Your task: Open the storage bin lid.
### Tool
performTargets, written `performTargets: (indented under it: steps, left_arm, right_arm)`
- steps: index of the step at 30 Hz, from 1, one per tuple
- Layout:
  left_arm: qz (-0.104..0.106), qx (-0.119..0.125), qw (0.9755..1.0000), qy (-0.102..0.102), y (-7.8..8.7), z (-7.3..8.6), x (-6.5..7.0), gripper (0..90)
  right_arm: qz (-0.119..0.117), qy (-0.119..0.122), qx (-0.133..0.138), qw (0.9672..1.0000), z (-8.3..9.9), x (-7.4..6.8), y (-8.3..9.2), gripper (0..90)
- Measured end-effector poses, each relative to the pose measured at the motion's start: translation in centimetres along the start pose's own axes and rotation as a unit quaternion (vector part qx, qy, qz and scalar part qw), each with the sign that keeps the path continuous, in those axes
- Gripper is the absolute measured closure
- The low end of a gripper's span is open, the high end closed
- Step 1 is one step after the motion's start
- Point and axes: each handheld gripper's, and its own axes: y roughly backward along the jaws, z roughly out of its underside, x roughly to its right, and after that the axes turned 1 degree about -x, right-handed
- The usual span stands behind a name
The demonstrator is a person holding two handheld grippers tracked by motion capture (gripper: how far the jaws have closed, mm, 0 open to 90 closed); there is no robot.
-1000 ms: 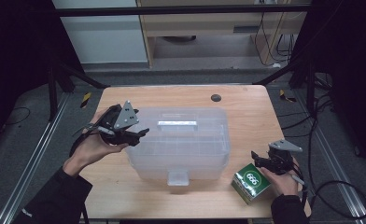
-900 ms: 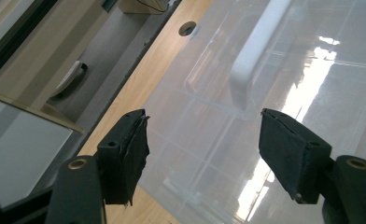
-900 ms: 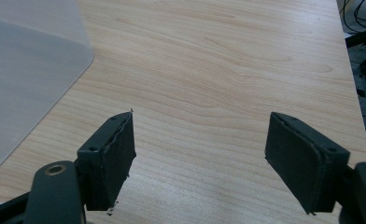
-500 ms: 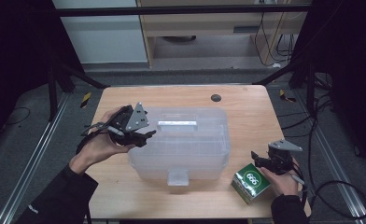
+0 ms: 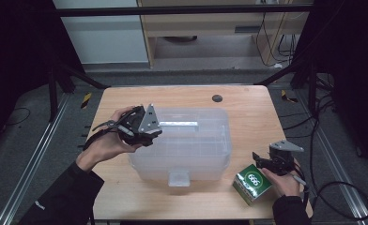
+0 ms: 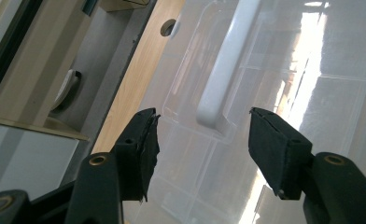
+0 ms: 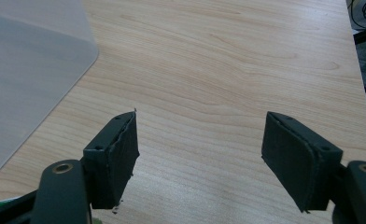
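Now left gripper (image 6: 197, 140) held spread over bin (image 5: 182, 140) lid, white handle (image 6: 223, 70) lined up between jaws. Right gripper (image 7: 200, 154) spread over bare table (image 7: 228, 60), beside green box (image 5: 251, 183). Risk: slick handle slipped if closed off-centre. Handle end detailed in left gripper view; box seen from high view.
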Motion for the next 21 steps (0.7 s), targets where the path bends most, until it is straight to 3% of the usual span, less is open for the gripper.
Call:
performTargets:
  steps: [17, 21]
  left_arm:
    - [-0.006, -0.03, 0.9984, -0.047, -1.3, -2.1, 0.1, 51.3]
    - [-0.007, -0.045, 0.9966, -0.068, -1.5, -2.7, 0.2, 53.7]
  right_arm:
    - [-0.012, 0.001, -0.001, 0.9999, -0.3, -0.2, 0.3, 34.5]
    - [-0.016, 0.002, -0.003, 0.9999, -0.3, -0.2, 0.3, 36.2]
